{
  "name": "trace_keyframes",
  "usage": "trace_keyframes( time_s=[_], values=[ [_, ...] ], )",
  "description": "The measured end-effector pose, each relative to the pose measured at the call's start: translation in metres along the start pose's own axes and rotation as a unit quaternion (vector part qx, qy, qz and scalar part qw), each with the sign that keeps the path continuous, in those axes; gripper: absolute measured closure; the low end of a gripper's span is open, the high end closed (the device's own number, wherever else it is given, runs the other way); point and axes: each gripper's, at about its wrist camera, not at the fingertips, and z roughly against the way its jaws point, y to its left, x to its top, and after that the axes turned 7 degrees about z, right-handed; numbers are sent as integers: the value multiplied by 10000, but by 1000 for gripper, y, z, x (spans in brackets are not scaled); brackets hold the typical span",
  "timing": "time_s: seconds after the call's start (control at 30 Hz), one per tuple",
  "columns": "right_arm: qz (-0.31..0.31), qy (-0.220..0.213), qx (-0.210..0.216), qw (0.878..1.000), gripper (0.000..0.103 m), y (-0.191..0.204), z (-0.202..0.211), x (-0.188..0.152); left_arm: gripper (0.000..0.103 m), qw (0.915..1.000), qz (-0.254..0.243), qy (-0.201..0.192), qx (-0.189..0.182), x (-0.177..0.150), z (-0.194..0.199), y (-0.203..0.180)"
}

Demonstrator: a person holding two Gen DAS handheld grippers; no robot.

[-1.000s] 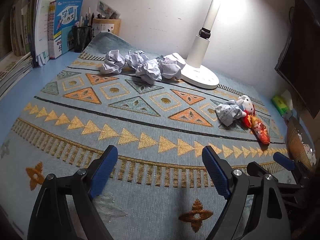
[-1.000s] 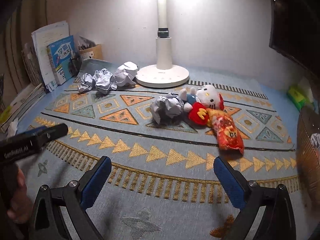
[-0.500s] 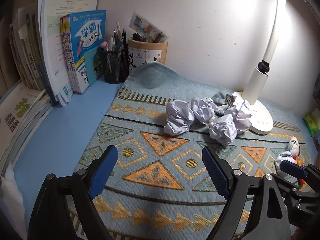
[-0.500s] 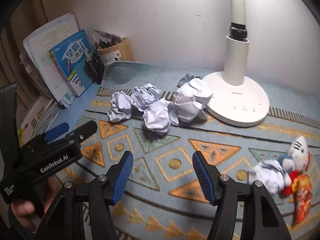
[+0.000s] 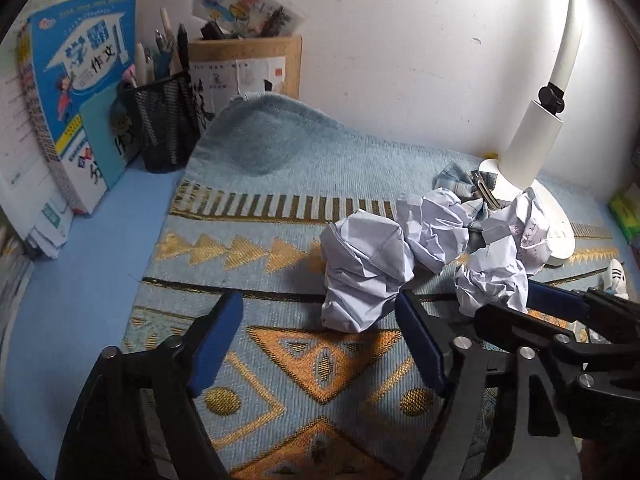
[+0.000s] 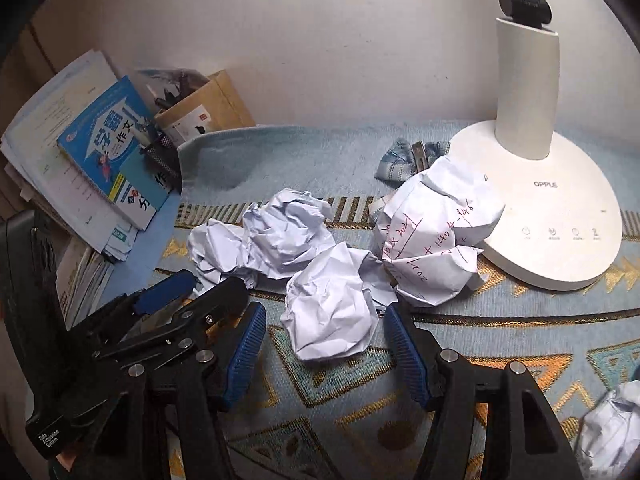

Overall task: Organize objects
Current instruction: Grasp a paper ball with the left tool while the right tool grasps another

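**A:** Item one, my left gripper (image 5: 320,344): jaws part-way apart and just closing in, nothing between the pads; the leftmost paper ball (image 5: 362,272) sits just past the tips, nearer the right finger.

**B:** And the right gripper (image 6: 324,350)?

**A:** Jaws half apart, its own paper ball (image 6: 330,306) between the tips. I cannot tell whether the pads touch it; I see a small gap on each side. Its jaws narrowed a moment ago.

**B:** What is hard to make out?

**A:** A plaid cloth (image 6: 400,160) with a metal clip, half buried behind the written-on ball (image 6: 436,236). A fifth ball (image 6: 612,424) is cut off at the lower right. A toy (image 5: 616,276) shows only as a white sliver.

**B:** Surface and room?

**A:** Patterned mat (image 5: 280,360) over a blue desk (image 5: 80,300); lamp (image 6: 552,208) base touching the written-on ball; mesh pen cup (image 5: 164,124), box (image 5: 248,68) and books (image 5: 76,80) against the white wall.

**B:** Pose?

**A:** Both grippers side by side, angled down at the mat.
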Motion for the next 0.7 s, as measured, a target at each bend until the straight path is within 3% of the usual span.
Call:
trace_keyframes(
  time_s=[0.07, 0.17, 0.2, 0.23, 0.43, 0.6, 0.7],
  values=[
    [18, -121, 18, 9999, 53, -2, -3, -2, 42, 9999, 26, 5, -131, 4, -4, -1],
    [18, -301, 148, 9994, 54, 0, 4, -3, 51, 9997, -99, -17, -213, 5, -6, -6],
    [64, -386, 138, 9991, 54, 2, 7, -4, 65, 9995, -187, -37, -239, 3, -5, -9],
    [112, -472, 167, 9987, 54, 3, 10, -5, 67, 9993, -256, -68, -257, 2, -3, -12],
    [341, -663, 209, 9970, 54, 9, 19, -8, 67, 9992, -38, -323, -252, 2, 6, -3],
    [404, -680, 230, 9966, 54, 10, 46, -25, 67, 9996, 124, -244, -123, -3, 10, 2],
    [686, -632, 258, 9953, 54, 16, 78, -45, 67, 9989, 124, -187, -408, -27, 36, -11]
  ],
)
